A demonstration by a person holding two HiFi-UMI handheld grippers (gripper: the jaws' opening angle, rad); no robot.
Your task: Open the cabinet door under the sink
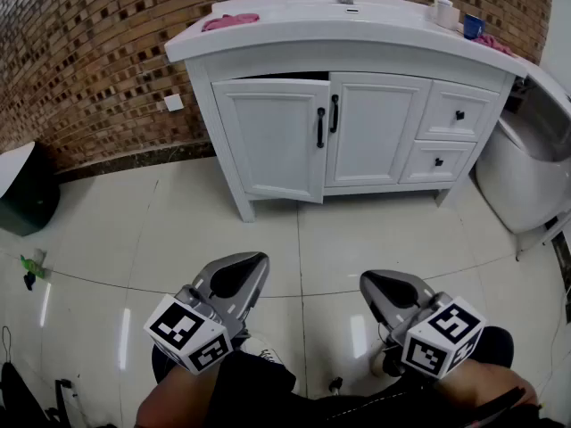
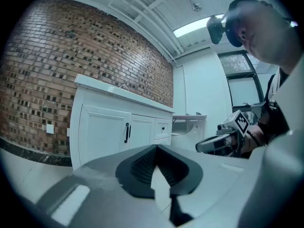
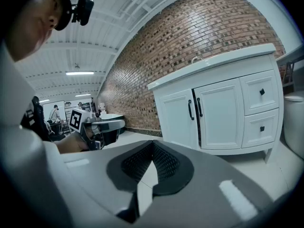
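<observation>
Brick wall (image 1: 89, 52) is seen behind the cabinet (image 1: 375, 132). Left gripper (image 1: 245, 273) and right gripper (image 1: 384, 285) are held closed, empty, well apart from it. Approach seems pending, and a handle (image 1: 320, 127) must be reached.

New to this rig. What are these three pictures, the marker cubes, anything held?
No robot: a person holds a two-jaw gripper in each hand; the marker cubes are part of them. The head view looks down from the person's head at the left gripper, the right gripper and a white sink cabinet. The other two views ride on each gripper, looking along its jaws. Both pairs of jaws are together, holding nothing. On the counter: a pink cloth, a bottle, a blue cup.
</observation>
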